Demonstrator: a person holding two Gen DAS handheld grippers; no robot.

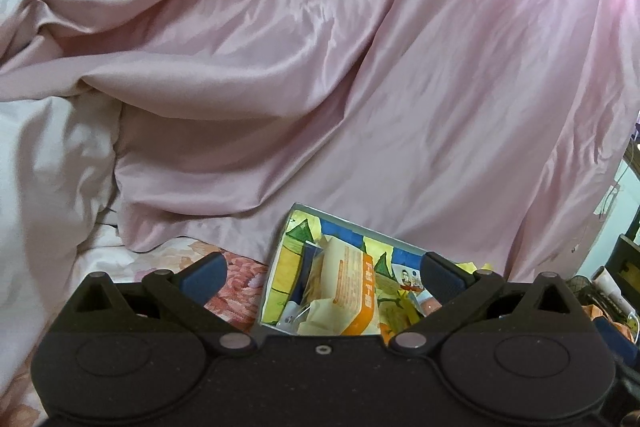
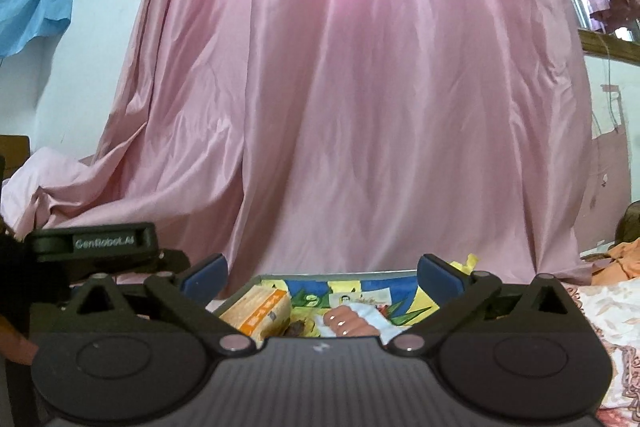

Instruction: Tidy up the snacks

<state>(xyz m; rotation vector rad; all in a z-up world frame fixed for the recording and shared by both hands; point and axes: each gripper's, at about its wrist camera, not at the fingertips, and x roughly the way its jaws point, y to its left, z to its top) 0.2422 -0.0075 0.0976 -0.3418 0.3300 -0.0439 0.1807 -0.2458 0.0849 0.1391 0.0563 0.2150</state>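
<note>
Pink satin curtain (image 1: 360,67) fills the back of the left wrist view, and under it the colorful snack box (image 1: 320,223) sits on the floral bedsheet (image 1: 240,275) with an orange-and-cream packet (image 1: 352,291) inside; the left gripper (image 1: 324,273) hangs above with fingers spread wide, holding nothing. Right wrist view is the same deal: right gripper (image 2: 322,273) wide apart and empty over the box (image 2: 340,273), packets (image 2: 260,311) inside. Looks like a between-picks moment, so next it needs to find a loose snack, though none is visible outside.

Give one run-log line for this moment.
left gripper: open, empty | right gripper: open, empty | box: holds snack packs | backdrop: pink curtain
</note>
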